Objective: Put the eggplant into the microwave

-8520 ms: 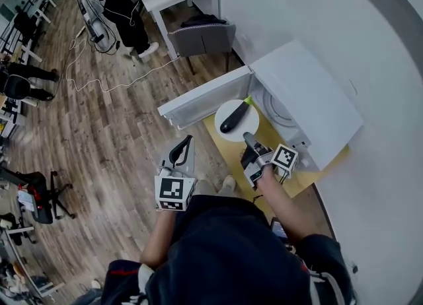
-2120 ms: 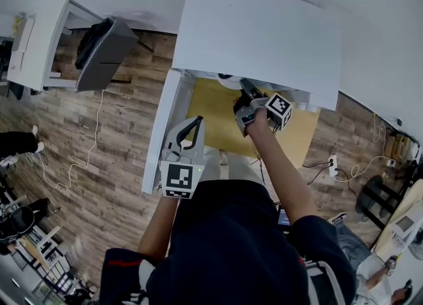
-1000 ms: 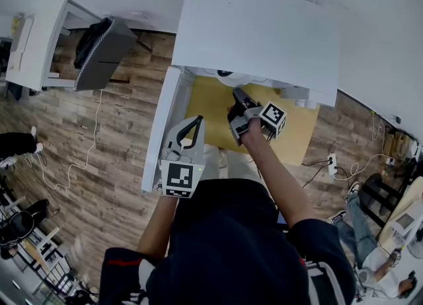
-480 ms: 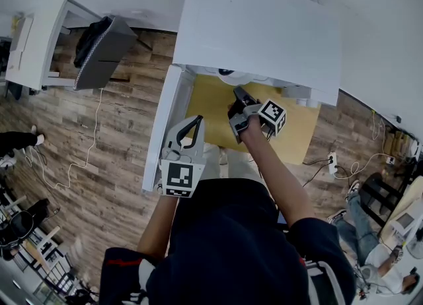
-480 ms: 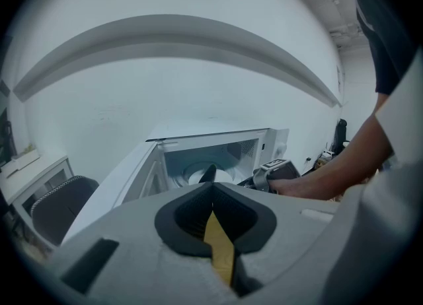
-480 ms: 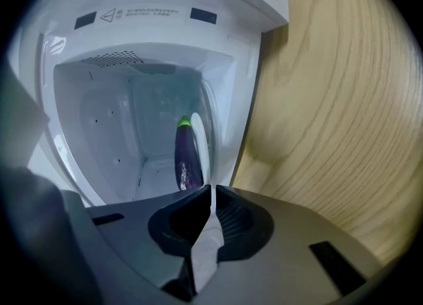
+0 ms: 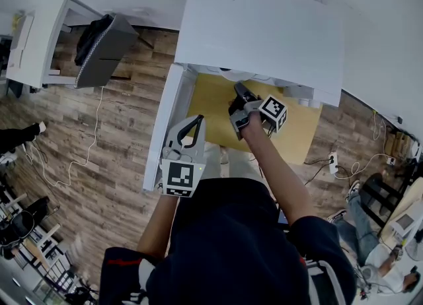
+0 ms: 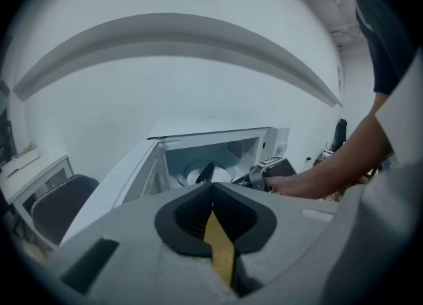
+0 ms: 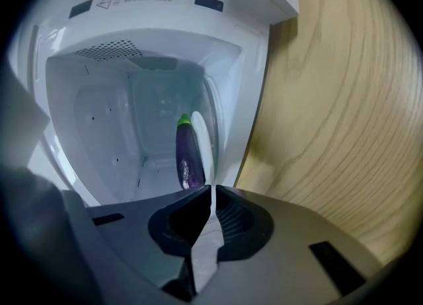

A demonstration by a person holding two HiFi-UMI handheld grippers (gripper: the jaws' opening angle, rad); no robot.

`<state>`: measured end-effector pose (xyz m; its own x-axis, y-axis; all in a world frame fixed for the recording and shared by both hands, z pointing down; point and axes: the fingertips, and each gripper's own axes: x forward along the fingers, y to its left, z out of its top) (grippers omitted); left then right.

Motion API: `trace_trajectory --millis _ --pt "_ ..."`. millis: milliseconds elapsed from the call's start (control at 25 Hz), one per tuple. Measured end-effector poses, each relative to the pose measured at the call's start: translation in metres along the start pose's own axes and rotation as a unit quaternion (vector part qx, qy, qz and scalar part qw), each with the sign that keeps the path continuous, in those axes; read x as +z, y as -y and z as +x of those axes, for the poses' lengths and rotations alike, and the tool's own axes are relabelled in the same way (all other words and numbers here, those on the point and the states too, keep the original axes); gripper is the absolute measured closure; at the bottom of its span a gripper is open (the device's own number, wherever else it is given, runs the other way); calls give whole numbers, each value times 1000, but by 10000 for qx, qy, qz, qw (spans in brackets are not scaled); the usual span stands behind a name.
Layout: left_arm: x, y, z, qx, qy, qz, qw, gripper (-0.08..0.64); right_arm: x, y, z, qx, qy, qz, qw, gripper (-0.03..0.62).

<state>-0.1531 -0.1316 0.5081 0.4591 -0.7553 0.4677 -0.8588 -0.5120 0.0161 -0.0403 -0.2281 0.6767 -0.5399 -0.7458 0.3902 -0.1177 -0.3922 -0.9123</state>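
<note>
Purple eggplant with green cap (image 9: pixel 188 155) lies on round white plate (image 9: pixel 210 165) inside open white microwave (image 9: pixel 165 6). Its long axis runs up-frame from right gripper (image 9: pixel 211 195), whose jaws have just been closing and now pinch the plate rim. Left gripper (image 8: pixel 211 188) is farther off, jaws together, holding nothing.

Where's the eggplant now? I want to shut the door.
Centre of the right gripper view: the eggplant lies on the white plate inside the microwave, its green stem end pointing deeper in.

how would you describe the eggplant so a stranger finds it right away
Look inside the open white microwave on the wooden table. A white plate sits in its cavity, and the eggplant lies on it: the only glossy purple thing there, green capped.
</note>
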Motion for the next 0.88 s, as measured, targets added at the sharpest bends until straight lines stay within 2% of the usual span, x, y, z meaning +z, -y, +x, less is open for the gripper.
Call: trace_trajectory --millis 880 --pt "-1 -1 4 1 -41 -18 10000 544 20 -5 13 -16 83 -32 10000 565"
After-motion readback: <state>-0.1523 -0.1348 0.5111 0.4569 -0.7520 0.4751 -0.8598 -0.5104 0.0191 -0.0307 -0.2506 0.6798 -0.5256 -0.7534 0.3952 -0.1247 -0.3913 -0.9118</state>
